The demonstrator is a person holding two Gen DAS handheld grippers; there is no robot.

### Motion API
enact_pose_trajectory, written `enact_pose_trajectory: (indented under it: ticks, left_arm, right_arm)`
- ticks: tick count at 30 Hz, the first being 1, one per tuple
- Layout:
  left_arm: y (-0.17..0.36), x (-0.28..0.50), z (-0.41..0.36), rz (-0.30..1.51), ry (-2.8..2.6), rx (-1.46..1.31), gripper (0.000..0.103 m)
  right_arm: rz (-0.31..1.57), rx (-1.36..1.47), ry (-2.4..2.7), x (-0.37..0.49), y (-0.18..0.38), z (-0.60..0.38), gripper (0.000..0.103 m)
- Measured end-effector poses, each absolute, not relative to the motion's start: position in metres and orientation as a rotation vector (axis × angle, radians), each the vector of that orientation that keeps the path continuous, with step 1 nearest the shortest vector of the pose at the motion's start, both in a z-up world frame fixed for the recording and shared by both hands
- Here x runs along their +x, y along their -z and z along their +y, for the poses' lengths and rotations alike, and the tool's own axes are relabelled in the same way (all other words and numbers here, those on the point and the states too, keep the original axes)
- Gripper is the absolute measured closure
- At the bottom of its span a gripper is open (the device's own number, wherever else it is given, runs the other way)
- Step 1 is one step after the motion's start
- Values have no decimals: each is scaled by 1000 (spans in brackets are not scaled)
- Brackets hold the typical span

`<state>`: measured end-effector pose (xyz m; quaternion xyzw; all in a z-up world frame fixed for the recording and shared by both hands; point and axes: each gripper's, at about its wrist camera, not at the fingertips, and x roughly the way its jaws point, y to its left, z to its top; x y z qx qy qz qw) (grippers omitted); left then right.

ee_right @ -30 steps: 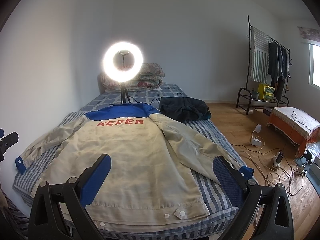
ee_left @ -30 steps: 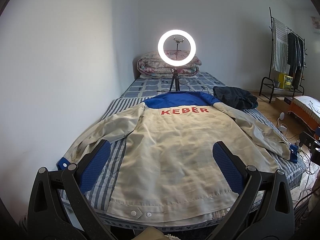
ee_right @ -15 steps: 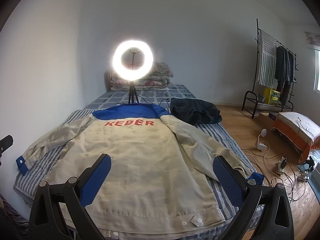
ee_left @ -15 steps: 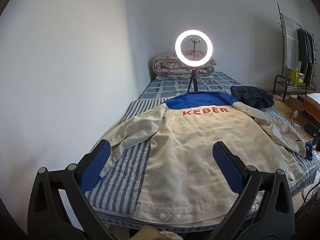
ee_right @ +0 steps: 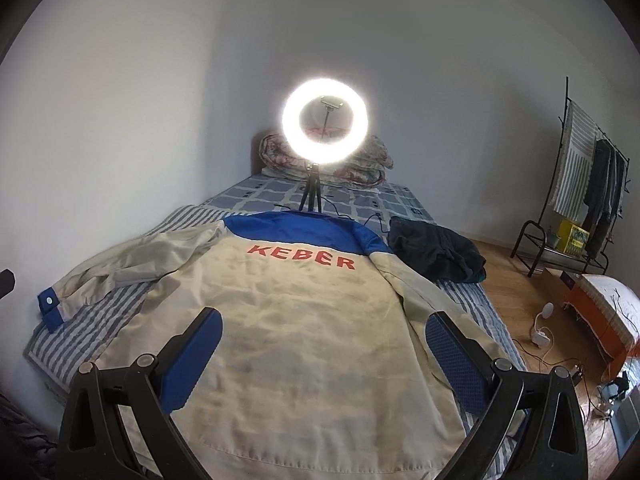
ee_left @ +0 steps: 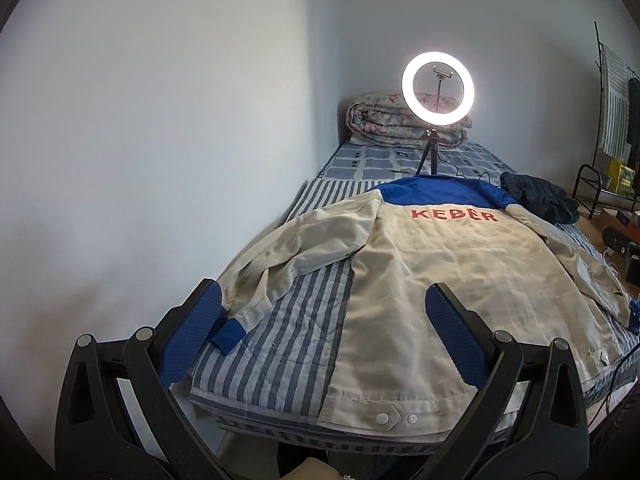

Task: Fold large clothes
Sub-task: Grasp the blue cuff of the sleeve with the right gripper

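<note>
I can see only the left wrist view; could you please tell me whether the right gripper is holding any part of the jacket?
Observer: No. The right gripper hovers over the jacket with its jaws open and nothing between them.
Operator: Thank you. The left cuff is half hidden for me; how does it lie?
Observer: It lies on the striped sheet near the wall-side edge, with its snap facing up.
Operator: Is there anything on the floor to the right of the bed?
Observer: Yes, a small white device and loose cables lie on the wooden floor.
</note>
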<state>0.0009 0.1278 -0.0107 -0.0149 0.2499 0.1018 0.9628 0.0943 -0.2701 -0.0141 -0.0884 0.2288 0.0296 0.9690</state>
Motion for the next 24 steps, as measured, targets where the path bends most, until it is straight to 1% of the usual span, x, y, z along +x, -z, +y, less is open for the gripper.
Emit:
enact_pose_trajectory:
  ticks: [3,6,8,10,11,13,14,15,17,19,22,24]
  left_arm:
    - [20,-7,133,518,-214,-7,0]
    - [28,-20,134,532,-225,32,0]
    - [32,-30,137,541,-227,26,3]
    - [34,-40,142,545,-226,9,10]
    - [35,-43,145,547,-227,1,12]
    - [37,-49,149,556,-224,-14,19]
    - [38,-53,152,561,-224,-21,21]
    - [39,-55,154,566,-226,-27,23]
    - [41,-61,160,569,-230,-36,24]
    - [43,-64,165,573,-243,-36,25]
    - [47,-67,173,581,-261,-36,29]
    - [50,-67,179,587,-272,-37,29]
  right_arm:
    - [447,-178,-181,105,15,-252,0]
    - [483,-168,-329,123,19,-228,0]
    - [507,-161,-410,135,21,-208,0]
    - [534,-166,-496,148,24,-183,1]
    - [548,-166,-541,153,26,-170,3]
    - [583,-162,-635,163,31,-143,7]
    - [604,-157,-676,170,35,-131,9]
    - [628,-148,-722,175,39,-116,13]
    - [688,-118,-827,184,49,-86,25]
    - [748,-94,-932,188,61,-56,32]
    - [819,-88,-1031,192,84,-11,33]
    - [860,-96,-1070,194,99,16,39]
